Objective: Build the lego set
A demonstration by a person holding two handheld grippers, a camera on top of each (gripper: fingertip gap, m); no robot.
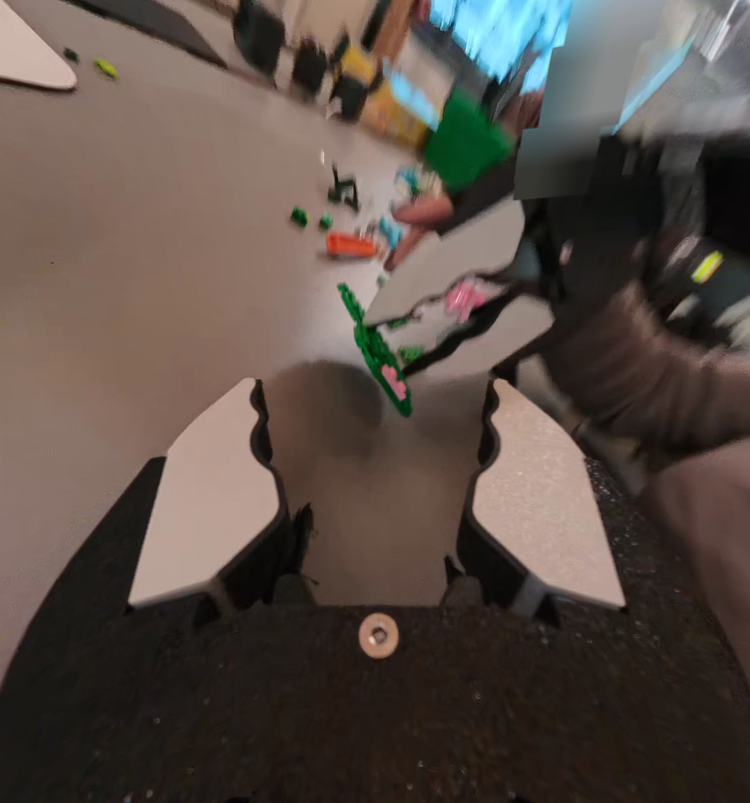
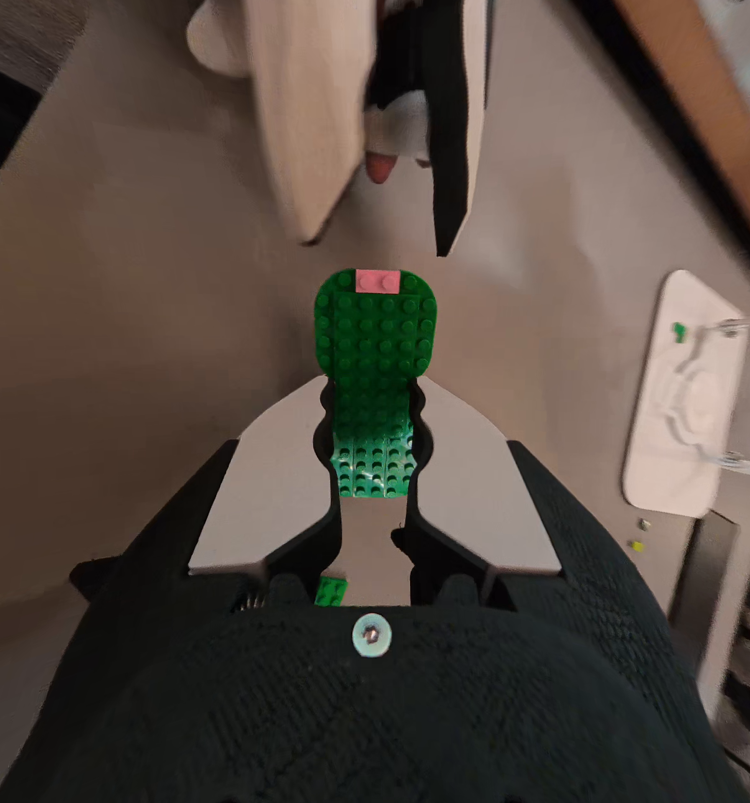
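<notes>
Motion blur smears the loose pieces [image 1: 347, 234] on the far worktop [image 1: 147, 260] beyond telling. A small green brick [image 2: 330, 592] is half hidden behind the right gripper's [image 2: 371, 386] body. The white tray [image 2: 686, 391] is cut off at the right edge.

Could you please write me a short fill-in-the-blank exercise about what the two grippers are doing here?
1. The right gripper is shut on a ____ studded plate.
2. The small brick on the plate's far end is ____.
3. The left gripper has its jaws ____ and holds nothing.

Missing words: green; pink; open
</notes>
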